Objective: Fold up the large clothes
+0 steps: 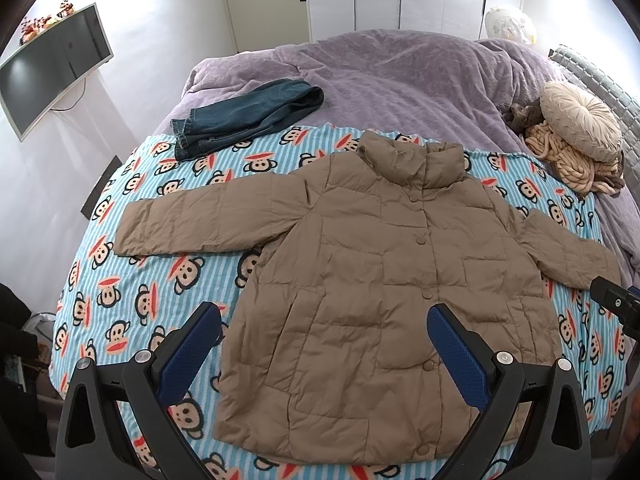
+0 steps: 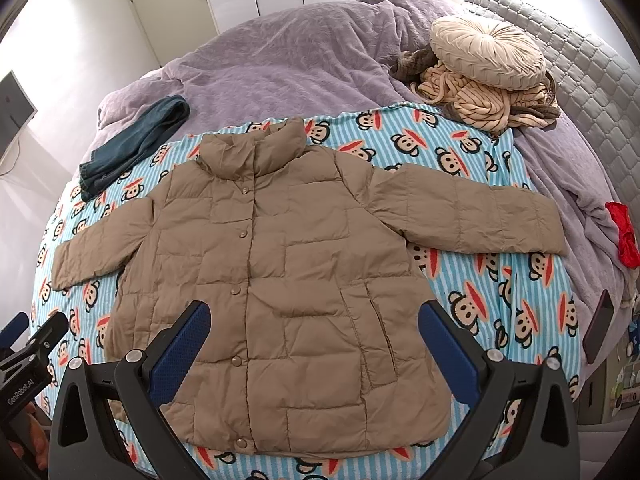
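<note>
A: Your left tool [image 1: 324, 322] shows black angular arms, silver round screws at the pivots and blue dimpled pads [image 1: 456, 344] on both fingers.

B: Your right tool [image 2: 314, 320] matches it: black frame, silver screws, blue textured pads [image 2: 182, 346]. From the right wrist view, the left tool's black body carries white "GenRobot.AI" lettering.

Matt quilted tan jacket [image 1: 360, 280] cloth, soft striped fleece blanket [image 1: 132, 280], plush purple bedspread [image 1: 400, 76], denim jeans [image 1: 244, 120], dimpled blue pads [image 2: 452, 354]

left tongs [image 1: 324, 332] agape, right tongs [image 2: 316, 330] agape
</note>
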Available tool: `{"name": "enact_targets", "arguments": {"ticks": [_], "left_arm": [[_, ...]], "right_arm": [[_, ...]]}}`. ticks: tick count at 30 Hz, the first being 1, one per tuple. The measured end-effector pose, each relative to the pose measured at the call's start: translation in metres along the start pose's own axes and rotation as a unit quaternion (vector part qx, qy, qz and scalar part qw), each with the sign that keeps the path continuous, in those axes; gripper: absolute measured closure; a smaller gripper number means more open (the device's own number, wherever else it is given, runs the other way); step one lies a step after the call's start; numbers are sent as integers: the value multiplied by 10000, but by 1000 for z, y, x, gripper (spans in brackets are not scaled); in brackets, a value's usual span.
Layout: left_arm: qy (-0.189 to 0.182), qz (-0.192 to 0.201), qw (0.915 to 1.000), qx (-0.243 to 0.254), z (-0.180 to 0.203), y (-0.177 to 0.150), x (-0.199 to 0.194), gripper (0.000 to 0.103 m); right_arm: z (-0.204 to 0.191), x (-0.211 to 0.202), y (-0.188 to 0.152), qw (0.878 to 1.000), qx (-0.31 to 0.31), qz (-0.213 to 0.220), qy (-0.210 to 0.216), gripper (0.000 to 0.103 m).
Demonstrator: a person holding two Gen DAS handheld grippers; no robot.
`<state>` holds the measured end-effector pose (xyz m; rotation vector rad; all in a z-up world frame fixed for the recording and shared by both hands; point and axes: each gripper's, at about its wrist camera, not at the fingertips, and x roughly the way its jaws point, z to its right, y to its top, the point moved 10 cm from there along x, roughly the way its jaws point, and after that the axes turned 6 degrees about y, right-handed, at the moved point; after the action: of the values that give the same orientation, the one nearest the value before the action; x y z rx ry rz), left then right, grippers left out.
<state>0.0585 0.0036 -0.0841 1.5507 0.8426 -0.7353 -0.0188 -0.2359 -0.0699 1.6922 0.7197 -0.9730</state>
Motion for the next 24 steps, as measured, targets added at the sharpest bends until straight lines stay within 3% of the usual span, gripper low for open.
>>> {"name": "enact_targets", "arguments": {"ticks": [24], "left_arm": [[1,-21,10000,9,-2,-3,2,0]], "right_arm": [[-1,1,0,10000,9,-11,4,0]]}}
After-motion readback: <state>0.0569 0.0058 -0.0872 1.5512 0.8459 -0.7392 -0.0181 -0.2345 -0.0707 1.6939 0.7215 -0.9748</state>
